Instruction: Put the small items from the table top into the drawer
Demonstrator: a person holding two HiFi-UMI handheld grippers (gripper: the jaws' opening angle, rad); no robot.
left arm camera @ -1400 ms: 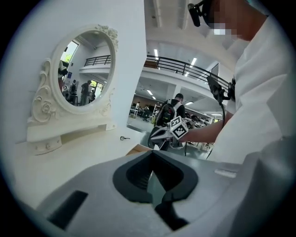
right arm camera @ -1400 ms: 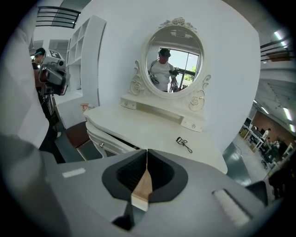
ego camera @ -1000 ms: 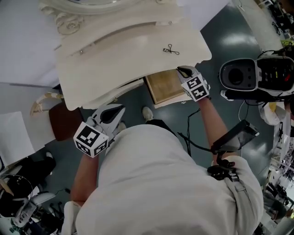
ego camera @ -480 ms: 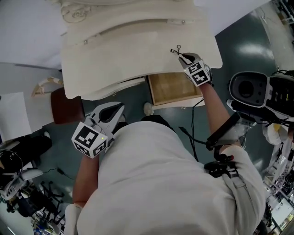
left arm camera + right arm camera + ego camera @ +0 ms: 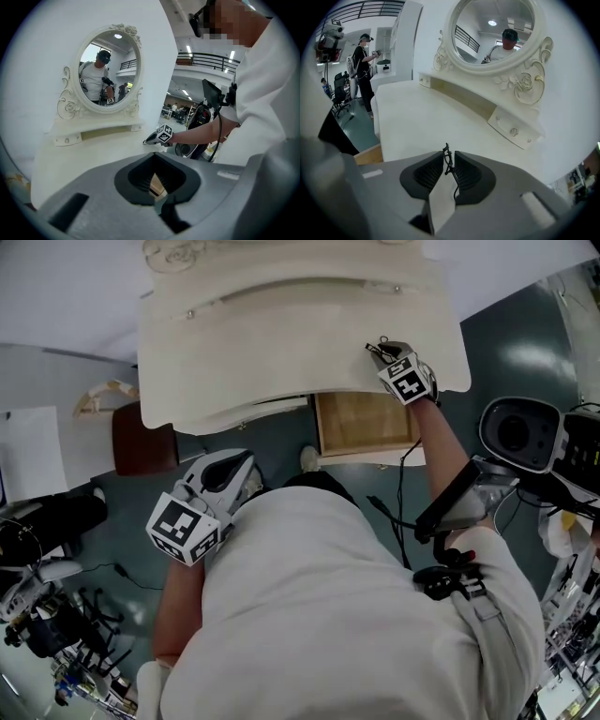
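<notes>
A small black wire clip lies near the right front corner of the white dressing table. My right gripper is over that corner, shut on the clip, which pokes up between its pads. Just below the table edge, the wooden drawer stands pulled out with nothing seen in it. My left gripper hangs low beside the person's body, away from the table, its jaws together and holding nothing. In the left gripper view the right gripper shows at the table's far edge.
An oval mirror with a shelf of tiny drawers stands at the table's back. A brown stool sits left of the drawer. Grey camera equipment stands on the floor to the right, cables and gear at lower left.
My right gripper rose from the drawer's edge onto the table top, reached the black clip and closed on it. My left gripper stayed where it was.
</notes>
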